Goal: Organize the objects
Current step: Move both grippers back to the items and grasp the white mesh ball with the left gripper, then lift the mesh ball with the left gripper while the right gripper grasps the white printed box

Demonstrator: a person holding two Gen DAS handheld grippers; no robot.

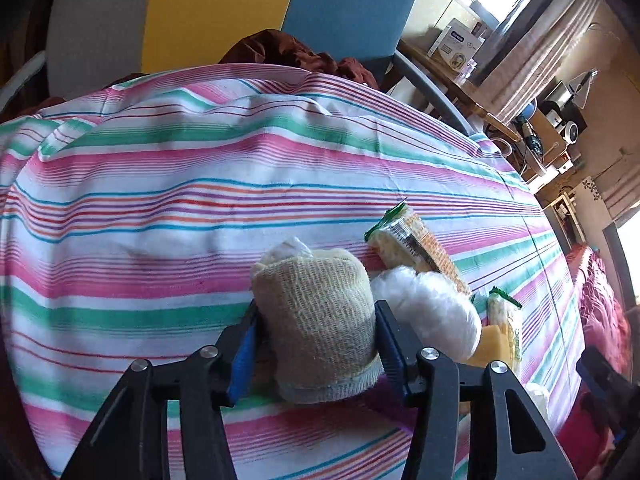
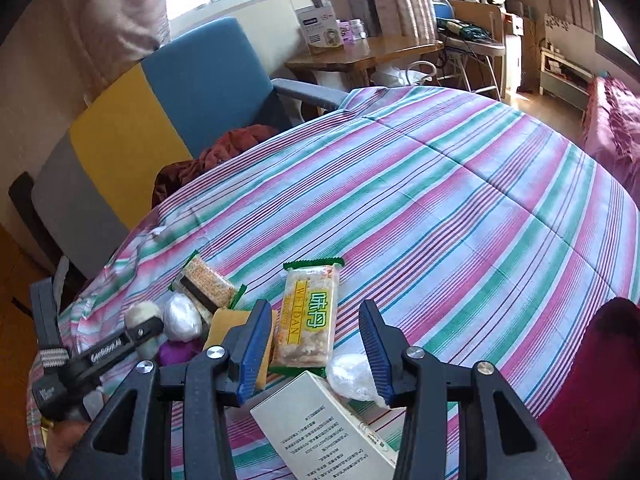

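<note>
— Where's my left gripper (image 1: 316,320) now?
— Clenched on the beige knitted gauze roll (image 1: 320,320), near edge of the striped pink, green and white cloth (image 1: 200,184).
— And the right gripper (image 2: 316,344)?
— Jaws parted over the clutter: white printed carton (image 2: 320,428) between them, crinkly white wad (image 2: 350,376) against the right pad; grip uncertain. Green-edged snack bar (image 2: 308,312) just beyond.

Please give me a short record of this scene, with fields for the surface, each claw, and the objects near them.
surface: striped cloth
left claw: closed on a beige gauze roll
right claw: above a white box and a snack bar; grip unclear
nearby: second snack bar, wrapped white ball
</note>
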